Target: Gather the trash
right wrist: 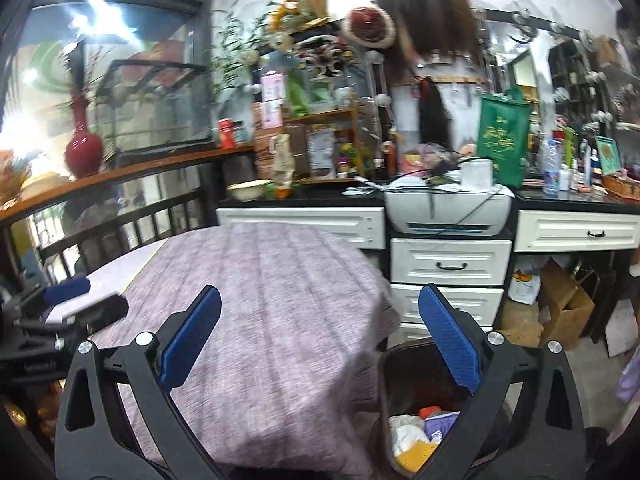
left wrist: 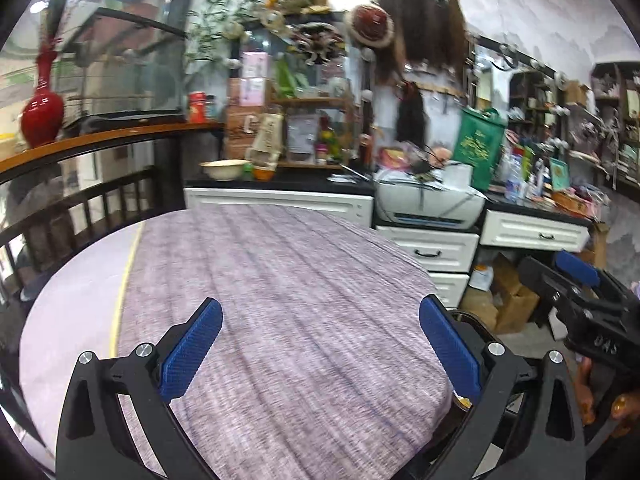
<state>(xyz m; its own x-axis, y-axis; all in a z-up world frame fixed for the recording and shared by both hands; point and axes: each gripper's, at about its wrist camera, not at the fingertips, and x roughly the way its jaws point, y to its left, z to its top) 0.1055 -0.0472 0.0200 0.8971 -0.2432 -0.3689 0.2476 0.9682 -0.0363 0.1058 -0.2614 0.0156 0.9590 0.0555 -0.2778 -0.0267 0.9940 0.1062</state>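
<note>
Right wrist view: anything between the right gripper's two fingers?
Only bare purple tablecloth and its hanging edge; the right gripper is open and empty. The trash bin sits behind the right finger, beside the table.

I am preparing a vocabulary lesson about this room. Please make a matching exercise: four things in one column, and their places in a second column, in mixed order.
Things:
1. red vase
2. printer
3. trash bin
4. green bag

Places:
a. on the floor beside the table
b. on the black counter, behind the printer
c. on the wooden ledge at left
d. above the white drawers

Pairs: 1-c, 2-d, 3-a, 4-b
</note>
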